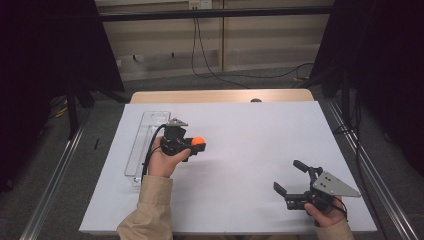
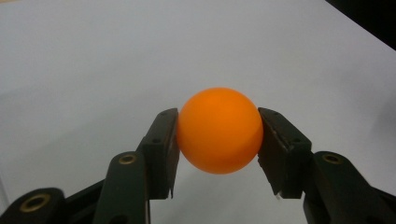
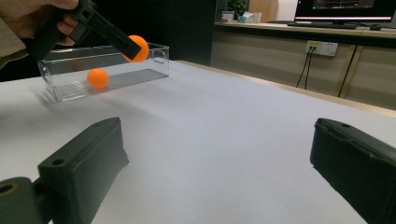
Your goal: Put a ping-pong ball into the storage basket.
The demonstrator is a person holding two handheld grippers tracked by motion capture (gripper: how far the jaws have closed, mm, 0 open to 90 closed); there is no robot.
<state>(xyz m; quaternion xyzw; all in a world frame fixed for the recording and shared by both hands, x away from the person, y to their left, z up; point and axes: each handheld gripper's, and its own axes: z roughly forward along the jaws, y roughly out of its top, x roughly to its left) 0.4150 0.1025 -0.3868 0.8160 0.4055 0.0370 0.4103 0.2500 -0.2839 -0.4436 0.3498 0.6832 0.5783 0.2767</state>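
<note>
Here, starting at the left, a long clear plastic tray [image 1: 145, 145] lies on the white table [image 1: 240, 135] with one small orange ball [image 3: 98, 78] resting inside it. Just beside the tray, the left gripper [image 1: 197, 145] pinches a second smooth orange ball [image 2: 219, 130] between its pads, held above the table. Far to the right, the right gripper [image 1: 291, 178] rests low with its jaws spread wide and nothing between them. The held ball is round and slick, so a slight tilt or loosened squeeze could likely let it slip and roll off across the table.
</note>
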